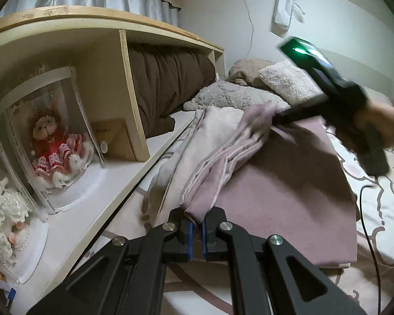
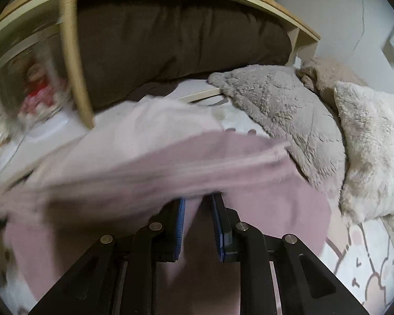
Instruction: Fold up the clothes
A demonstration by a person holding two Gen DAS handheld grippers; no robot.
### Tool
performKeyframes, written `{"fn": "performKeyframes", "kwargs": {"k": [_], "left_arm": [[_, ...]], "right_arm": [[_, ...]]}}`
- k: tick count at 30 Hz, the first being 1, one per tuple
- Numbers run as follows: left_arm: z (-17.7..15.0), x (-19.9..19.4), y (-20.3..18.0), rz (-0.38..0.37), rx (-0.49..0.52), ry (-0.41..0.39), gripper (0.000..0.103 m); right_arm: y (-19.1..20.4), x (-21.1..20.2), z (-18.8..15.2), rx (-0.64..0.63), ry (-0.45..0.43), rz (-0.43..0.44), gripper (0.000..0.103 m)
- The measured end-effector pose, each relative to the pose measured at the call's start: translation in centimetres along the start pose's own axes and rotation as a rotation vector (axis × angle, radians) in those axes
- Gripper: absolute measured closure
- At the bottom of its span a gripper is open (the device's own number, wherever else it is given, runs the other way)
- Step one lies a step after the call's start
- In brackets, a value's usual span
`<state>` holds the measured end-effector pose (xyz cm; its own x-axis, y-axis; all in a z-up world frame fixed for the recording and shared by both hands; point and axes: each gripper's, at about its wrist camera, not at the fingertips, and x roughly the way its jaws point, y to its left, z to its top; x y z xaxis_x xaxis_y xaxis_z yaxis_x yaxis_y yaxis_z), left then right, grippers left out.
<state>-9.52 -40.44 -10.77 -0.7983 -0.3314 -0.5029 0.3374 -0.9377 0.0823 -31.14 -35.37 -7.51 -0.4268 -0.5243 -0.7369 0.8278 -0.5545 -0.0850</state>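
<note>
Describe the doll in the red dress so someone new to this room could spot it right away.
Start at the wooden shelf unit running beside the bed. In its compartment left of the brown bedding stands a clear display case; the doll sits inside. Its red, lace-trimmed dress sets it apart from the white figurine nearby.

1. The garment (image 1: pixel 275 178) lies spread on the bed (image 1: pixel 380 210), just right of the shelf unit (image 1: pixel 97 42) that runs along the bed's left side.
2. A bunched fold of the garment stretches between the left gripper (image 1: pixel 197 225) at the near edge and the right gripper (image 1: pixel 275 118) farther back.
3. In the shelf unit's left compartment stands a doll in a clear case (image 1: pixel 50 136); a cardboard box (image 1: pixel 115 141) sits behind it against the divider.
4. A rolled quilt (image 1: pixel 165 84) fills the right compartment.
5. Three fluffy pillows (image 1: pixel 289 81) lie piled behind the garment, at the wall.
6. A cable (image 1: pixel 367 236) trails over the bed on the right.
</note>
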Motion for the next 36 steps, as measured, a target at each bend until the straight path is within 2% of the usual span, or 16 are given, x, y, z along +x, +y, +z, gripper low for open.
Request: {"fn": "performKeyframes", "kwargs": {"k": [6, 11, 14, 16, 20, 23, 25, 28, 30, 32, 34, 36], "left_arm": [[-1.0, 0.5, 1.3, -0.001, -0.037, 0.044, 0.098], [-2.0, 1.1, 2.1, 0.012, -0.050, 0.081, 0.098], [-2.1, 1.3, 2.2, 0.025, -0.056, 0.095, 0.097], [-2.2, 1.4, 2.3, 0.034, -0.061, 0.104, 0.094], [-2.8, 0.8, 2.7, 0.054, -0.090, 0.138, 0.094], [-3.6, 0.3, 3.2, 0.087, -0.100, 0.166, 0.094], [-4.1, -0.1, 4.0, 0.106, -0.120, 0.192, 0.094], [-4.0, -1.3, 4.9, 0.121, -0.145, 0.188, 0.094], [-3.5, -2.3, 5.3, 0.123, -0.150, 0.168, 0.094], [-2.5, -3.1, 4.9, 0.103, -0.150, 0.128, 0.091], [-1.5, -3.7, 4.4, 0.077, -0.146, 0.093, 0.086], [-0.3, -3.8, 3.3, 0.045, -0.131, 0.074, 0.084]], "right_arm": [[-0.1, 3.4, 7.3, 0.019, -0.013, 0.017, 0.083], [0.7, 1.3, 10.8, 0.006, -0.127, 0.011, 0.083], [-0.1, -0.3, 9.8, 0.019, -0.123, 0.020, 0.083], [-0.8, 0.2, 8.7, 0.026, -0.082, 0.011, 0.083], [-2.5, 2.7, 6.9, 0.070, 0.029, -0.018, 0.083], [-3.5, 5.3, 7.1, 0.160, 0.085, 0.003, 0.083], [-3.6, 7.3, 8.2, 0.174, 0.117, -0.023, 0.083], [-4.8, 6.6, 8.4, 0.268, 0.096, -0.067, 0.083], [-4.8, 3.7, 7.4, 0.300, 0.024, -0.004, 0.083], [-3.8, 0.3, 5.4, 0.259, -0.022, 0.046, 0.083], [-2.3, -2.5, 2.4, 0.211, -0.041, 0.083, 0.083], [-0.7, -4.8, -0.9, 0.174, -0.045, 0.121, 0.083]]}}
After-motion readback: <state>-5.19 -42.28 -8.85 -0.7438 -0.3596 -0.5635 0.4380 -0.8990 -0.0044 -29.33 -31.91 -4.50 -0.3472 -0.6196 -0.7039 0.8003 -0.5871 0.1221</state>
